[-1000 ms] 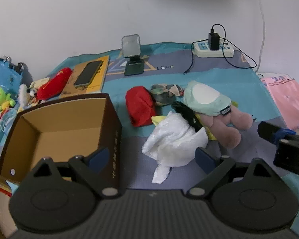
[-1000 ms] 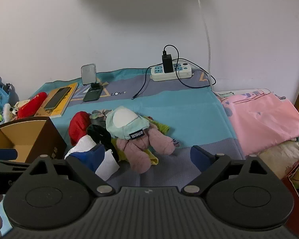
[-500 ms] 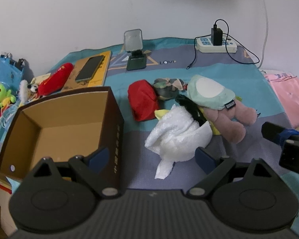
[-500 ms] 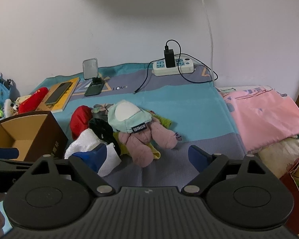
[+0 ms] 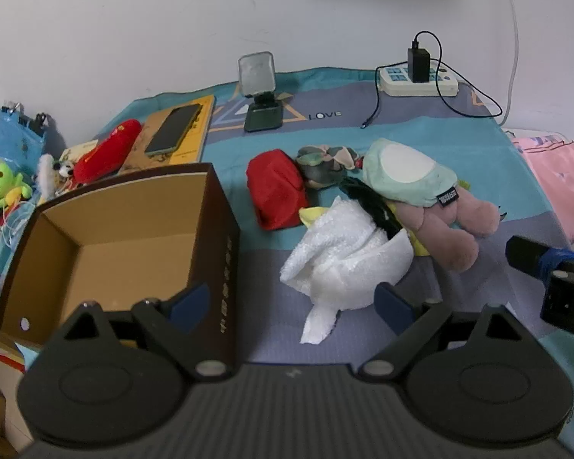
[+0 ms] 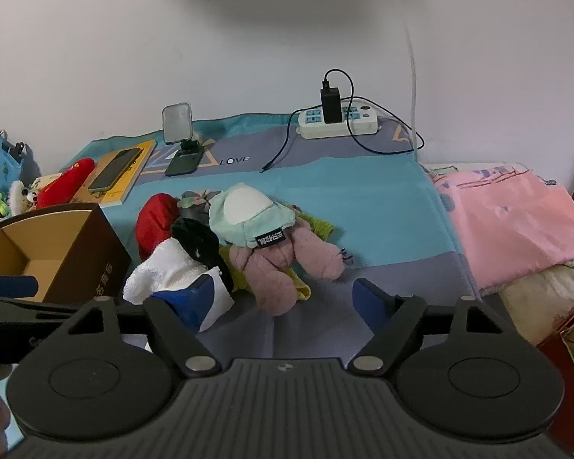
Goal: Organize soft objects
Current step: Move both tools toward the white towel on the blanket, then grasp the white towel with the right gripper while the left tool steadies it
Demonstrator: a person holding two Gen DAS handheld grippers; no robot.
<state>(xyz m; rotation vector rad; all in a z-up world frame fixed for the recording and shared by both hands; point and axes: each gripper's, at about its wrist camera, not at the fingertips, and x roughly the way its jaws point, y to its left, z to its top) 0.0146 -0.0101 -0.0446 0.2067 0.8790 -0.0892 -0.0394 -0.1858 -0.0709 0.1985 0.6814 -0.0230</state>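
A heap of soft things lies mid-blanket: a white towel (image 5: 344, 256), a red cloth (image 5: 275, 191), a black piece (image 5: 371, 202), a mint-and-white plush cap (image 5: 405, 176) and a pink plush (image 5: 447, 225). An open cardboard box (image 5: 107, 244) stands left of the heap, with nothing visible inside. My left gripper (image 5: 289, 300) hangs open just short of the towel, its left finger over the box wall. My right gripper (image 6: 281, 296) is open with its jaws closing; the pink plush (image 6: 279, 267) lies just ahead of them, untouched. The towel (image 6: 164, 271) sits by its left fingertip.
A phone on a yellow book (image 5: 176, 130), a small mirror stand (image 5: 260, 88) and a power strip (image 5: 417, 76) with its cable lie at the blanket's far side. Small plush toys (image 5: 4, 187) crowd the left edge. A pink folded sheet (image 6: 516, 222) lies to the right.
The right gripper's jaws have come slightly closer together. Both views have shifted only a little; the heap and the box lie as before.
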